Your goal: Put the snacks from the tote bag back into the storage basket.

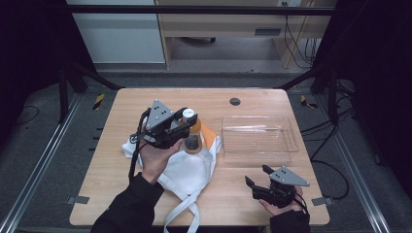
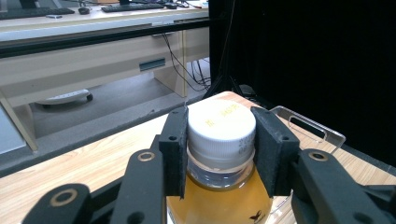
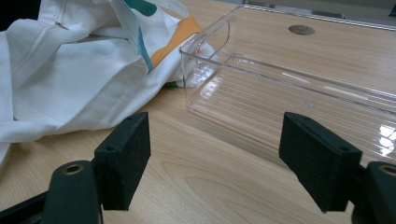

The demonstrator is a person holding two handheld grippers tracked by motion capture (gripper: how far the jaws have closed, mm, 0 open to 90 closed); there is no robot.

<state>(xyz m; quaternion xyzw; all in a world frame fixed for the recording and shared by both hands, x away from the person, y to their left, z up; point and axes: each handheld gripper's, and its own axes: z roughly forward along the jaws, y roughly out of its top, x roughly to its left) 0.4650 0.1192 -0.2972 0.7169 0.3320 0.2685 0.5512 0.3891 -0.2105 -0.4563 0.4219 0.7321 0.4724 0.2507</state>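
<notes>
Keeping the left tongs clamped squarely on the bottle cap, lift upright toward the tray, right tongs apart.

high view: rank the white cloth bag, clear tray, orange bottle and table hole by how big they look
1. white cloth bag
2. clear tray, a little smaller
3. orange bottle
4. table hole

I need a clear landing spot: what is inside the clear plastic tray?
The clear tray looks empty: its ribbed floor shows bare, the wooden table visible through it. Nothing covers it.
</notes>
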